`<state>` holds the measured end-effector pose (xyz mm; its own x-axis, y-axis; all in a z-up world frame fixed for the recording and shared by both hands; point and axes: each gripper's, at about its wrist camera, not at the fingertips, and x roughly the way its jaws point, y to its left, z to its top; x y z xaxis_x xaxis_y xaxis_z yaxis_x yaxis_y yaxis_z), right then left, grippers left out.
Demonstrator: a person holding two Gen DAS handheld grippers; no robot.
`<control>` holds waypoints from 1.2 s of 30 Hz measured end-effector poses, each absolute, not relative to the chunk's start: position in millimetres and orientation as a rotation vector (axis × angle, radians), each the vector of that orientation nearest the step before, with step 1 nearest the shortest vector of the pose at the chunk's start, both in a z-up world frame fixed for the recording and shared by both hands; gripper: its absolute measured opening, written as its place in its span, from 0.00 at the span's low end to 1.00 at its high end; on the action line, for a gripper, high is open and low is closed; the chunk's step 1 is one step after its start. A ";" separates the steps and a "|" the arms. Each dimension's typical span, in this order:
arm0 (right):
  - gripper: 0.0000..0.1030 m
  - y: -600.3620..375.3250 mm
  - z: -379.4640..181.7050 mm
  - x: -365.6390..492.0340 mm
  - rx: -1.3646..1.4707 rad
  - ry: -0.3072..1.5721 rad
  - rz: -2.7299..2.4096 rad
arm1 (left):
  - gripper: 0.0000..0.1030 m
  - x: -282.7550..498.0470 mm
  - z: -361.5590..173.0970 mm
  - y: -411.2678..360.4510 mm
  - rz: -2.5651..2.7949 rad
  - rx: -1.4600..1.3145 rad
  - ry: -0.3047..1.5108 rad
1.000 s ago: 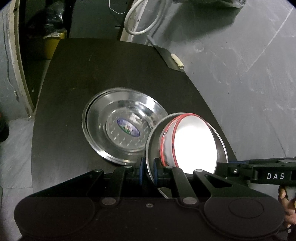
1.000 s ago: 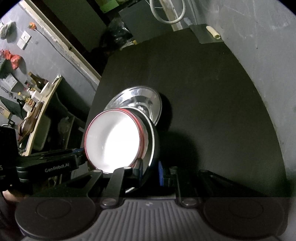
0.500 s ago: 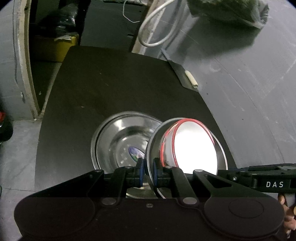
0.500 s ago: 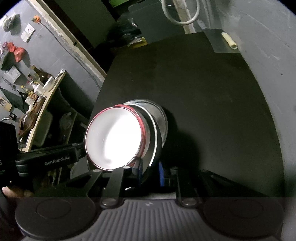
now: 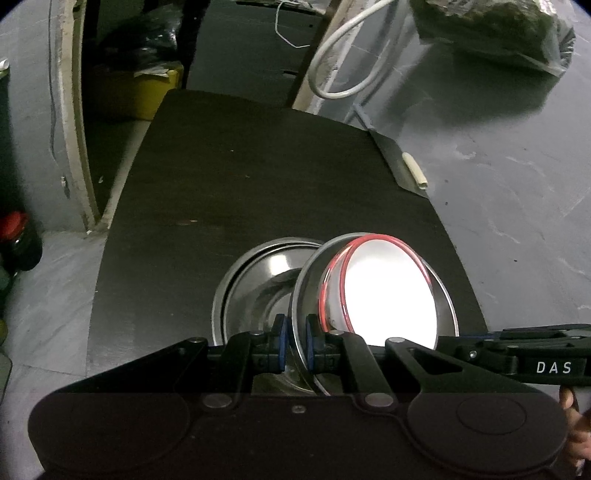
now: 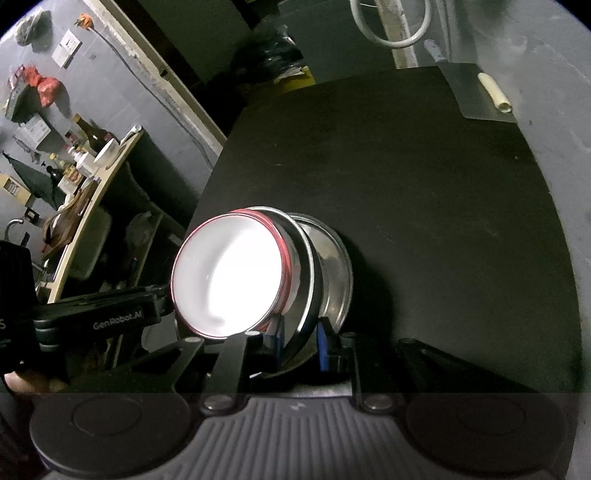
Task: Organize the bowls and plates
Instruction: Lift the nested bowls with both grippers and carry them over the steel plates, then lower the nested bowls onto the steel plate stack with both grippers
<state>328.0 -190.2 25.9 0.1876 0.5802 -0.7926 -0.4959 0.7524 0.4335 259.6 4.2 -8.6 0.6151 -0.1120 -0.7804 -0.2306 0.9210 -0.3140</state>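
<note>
A steel bowl (image 5: pixel 441 291) with a white, red-rimmed bowl (image 5: pixel 388 291) nested in it hangs tilted above the black table (image 5: pixel 240 184). My left gripper (image 5: pixel 295 345) is shut on its near rim. From the opposite side my right gripper (image 6: pixel 300 341) is shut on the same steel bowl (image 6: pixel 304 266); the white bowl (image 6: pixel 229 273) faces left there. A steel plate (image 5: pixel 255 288) lies on the table just beneath and behind the held pair, partly hidden, and shows as the steel plate (image 6: pixel 338 266) in the right wrist view. Each gripper appears in the other's view: right gripper (image 5: pixel 517 356), left gripper (image 6: pixel 103 321).
A cleaver with a pale handle (image 5: pixel 413 171) lies at the table's far right corner. A white hose coil (image 5: pixel 343 74), a yellow bin (image 5: pixel 147 96) and a bagged bundle (image 5: pixel 491 33) sit beyond the table. A cluttered shelf (image 6: pixel 74 177) stands off its left side.
Both grippers have carried the nested bowls across the table together. The steel plate, earlier in full view to the upper left, now sits lower and half hidden behind the held bowl.
</note>
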 end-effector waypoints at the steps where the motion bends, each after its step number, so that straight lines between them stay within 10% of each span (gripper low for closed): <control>1: 0.20 -189.2 25.4 329.0 0.085 1.157 0.761 | 0.08 259.9 -9.0 5.5 0.075 -0.410 0.913; 36: 0.20 -169.9 20.0 335.7 0.062 1.184 0.799 | 0.08 265.9 -20.5 11.9 0.163 -0.450 0.934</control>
<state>335.7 -169.8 20.0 0.1423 0.5845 -0.7988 -0.5227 0.7297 0.4408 265.9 11.9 -20.5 0.5902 -0.0567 -0.8052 -0.3261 0.8958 -0.3021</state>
